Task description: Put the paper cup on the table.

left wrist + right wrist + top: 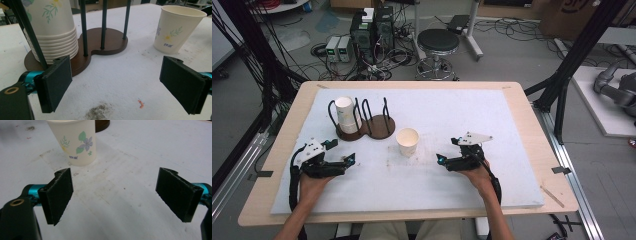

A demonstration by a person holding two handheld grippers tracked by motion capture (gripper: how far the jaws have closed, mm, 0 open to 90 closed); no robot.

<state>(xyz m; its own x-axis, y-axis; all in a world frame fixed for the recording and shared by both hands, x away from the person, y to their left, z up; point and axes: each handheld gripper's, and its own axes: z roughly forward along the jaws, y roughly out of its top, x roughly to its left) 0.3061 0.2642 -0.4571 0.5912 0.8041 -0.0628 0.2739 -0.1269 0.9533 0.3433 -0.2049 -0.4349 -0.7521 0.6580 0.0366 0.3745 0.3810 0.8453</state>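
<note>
My right gripper (443, 160) sits nearest me, jaws spread and empty, just short of the single paper cup (407, 142); my left gripper (348, 161), likewise agape, waits on the cup's other side. The cup stands upright on the white mat (492, 125). It looks light, thin-walled and easily crushed, so I'd pinch gently at mid-wall. Beyond it stands the cup rack (371, 125) holding stacked cups (346, 114).

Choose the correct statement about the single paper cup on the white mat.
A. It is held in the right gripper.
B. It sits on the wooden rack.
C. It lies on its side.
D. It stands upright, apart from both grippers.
D: the single paper cup stands upright on the white mat, with the left gripper and right gripper open and away from it.
</note>
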